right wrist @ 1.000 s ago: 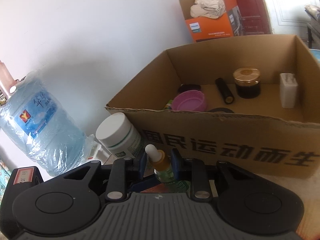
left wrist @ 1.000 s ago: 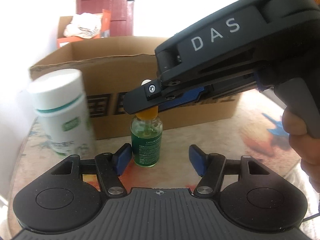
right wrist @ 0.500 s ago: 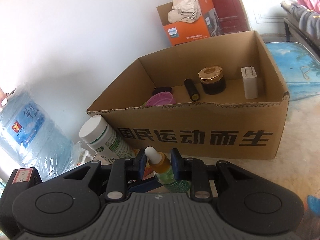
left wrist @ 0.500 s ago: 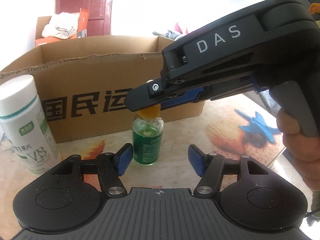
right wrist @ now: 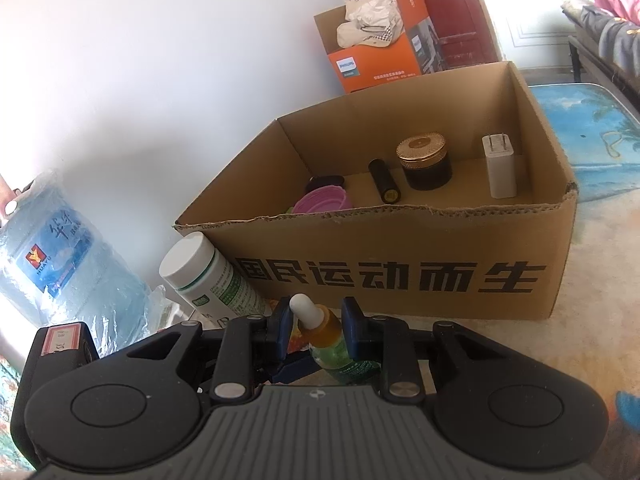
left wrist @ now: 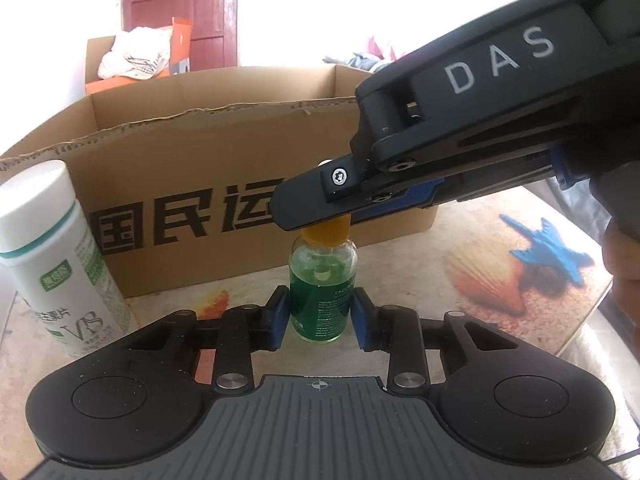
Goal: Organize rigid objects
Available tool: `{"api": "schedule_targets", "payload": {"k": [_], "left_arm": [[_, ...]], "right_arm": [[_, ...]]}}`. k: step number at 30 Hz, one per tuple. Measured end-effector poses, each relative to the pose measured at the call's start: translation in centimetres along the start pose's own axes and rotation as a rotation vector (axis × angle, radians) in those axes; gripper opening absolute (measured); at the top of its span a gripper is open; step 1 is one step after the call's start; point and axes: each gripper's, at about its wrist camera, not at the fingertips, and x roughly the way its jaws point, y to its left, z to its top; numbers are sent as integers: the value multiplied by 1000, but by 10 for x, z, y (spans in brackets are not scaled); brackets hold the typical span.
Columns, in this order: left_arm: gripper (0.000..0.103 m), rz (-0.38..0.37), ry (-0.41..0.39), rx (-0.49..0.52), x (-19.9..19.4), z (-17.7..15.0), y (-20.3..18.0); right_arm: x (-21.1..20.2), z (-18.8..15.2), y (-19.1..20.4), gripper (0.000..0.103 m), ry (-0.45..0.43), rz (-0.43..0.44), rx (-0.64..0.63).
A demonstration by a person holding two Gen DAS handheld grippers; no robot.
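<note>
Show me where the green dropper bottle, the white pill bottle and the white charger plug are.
green dropper bottle [left wrist: 322,292], left wrist view, on its glass body.
white pill bottle [left wrist: 60,264], left wrist view, on its labelled side.
white charger plug [right wrist: 501,170], right wrist view, on its front face, inside the box.

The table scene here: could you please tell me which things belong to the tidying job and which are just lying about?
Part of the job:
- dropper bottle, gripped at its cap by the right gripper, left gripper closing around its body
- cardboard box, already holding a jar and a charger
- white pill bottle, probably next

Just lying about:
- water jug
- orange box
</note>
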Motion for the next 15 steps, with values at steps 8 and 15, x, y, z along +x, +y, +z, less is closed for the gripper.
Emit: {"api": "schedule_targets", "payload": {"k": [8,15], "left_arm": [[32,-36,13,14,4,3,-9],[32,-25,12,30,8,2,-14]], "right_arm": [[-13,-3,-6,29,-8,-29,10],[-13,-4,-9,28,-11,-37,11]]}}
